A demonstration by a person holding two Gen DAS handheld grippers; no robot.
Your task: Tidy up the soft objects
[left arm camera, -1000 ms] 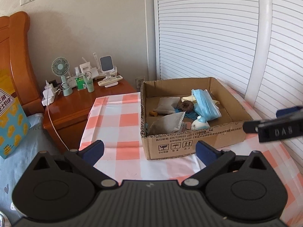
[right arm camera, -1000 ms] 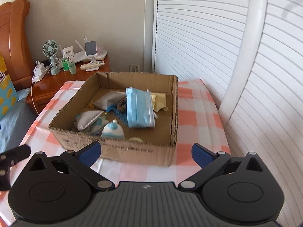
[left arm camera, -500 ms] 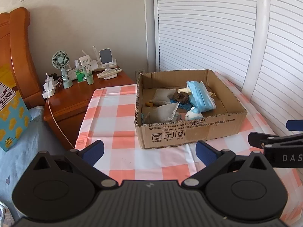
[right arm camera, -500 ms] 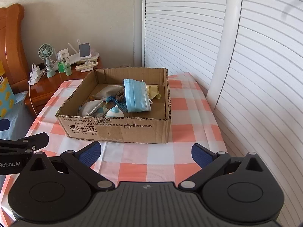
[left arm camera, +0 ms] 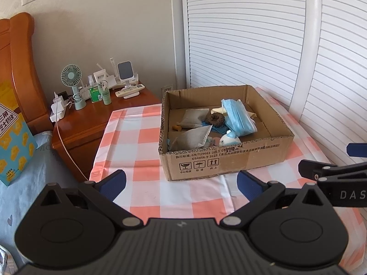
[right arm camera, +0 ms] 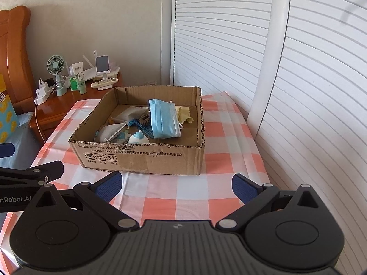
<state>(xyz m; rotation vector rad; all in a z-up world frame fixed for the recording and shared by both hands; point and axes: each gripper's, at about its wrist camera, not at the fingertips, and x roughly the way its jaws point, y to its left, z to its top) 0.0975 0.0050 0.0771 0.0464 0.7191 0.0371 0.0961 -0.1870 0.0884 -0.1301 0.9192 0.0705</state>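
Observation:
An open cardboard box [left arm camera: 229, 160] [right arm camera: 146, 158] stands on the pink checked tablecloth [left arm camera: 137, 137]. It holds a blue face mask [left arm camera: 237, 116] [right arm camera: 162, 119], grey sachets [left arm camera: 195, 137], a brown scrunchie [left arm camera: 214, 119], a small white and blue toy [left arm camera: 229, 138] [right arm camera: 137, 137], a yellow cloth [right arm camera: 185, 114] and blue netting. My left gripper [left arm camera: 181, 181] is open and empty, in front of the box. My right gripper [right arm camera: 175, 184] is open and empty, also in front of the box; it shows at the right edge of the left wrist view [left arm camera: 332, 171].
A wooden nightstand [left arm camera: 91, 119] at the left holds a small fan [left arm camera: 72, 80], bottles, a remote and a charger with a white cable. A bed with a yellow and blue bag [left arm camera: 11, 137] lies at the left. White louvred doors [left arm camera: 275, 34] stand behind and right.
Both grippers have pulled back and away from the box, which now looks smaller and farther off. Both stay open and empty.

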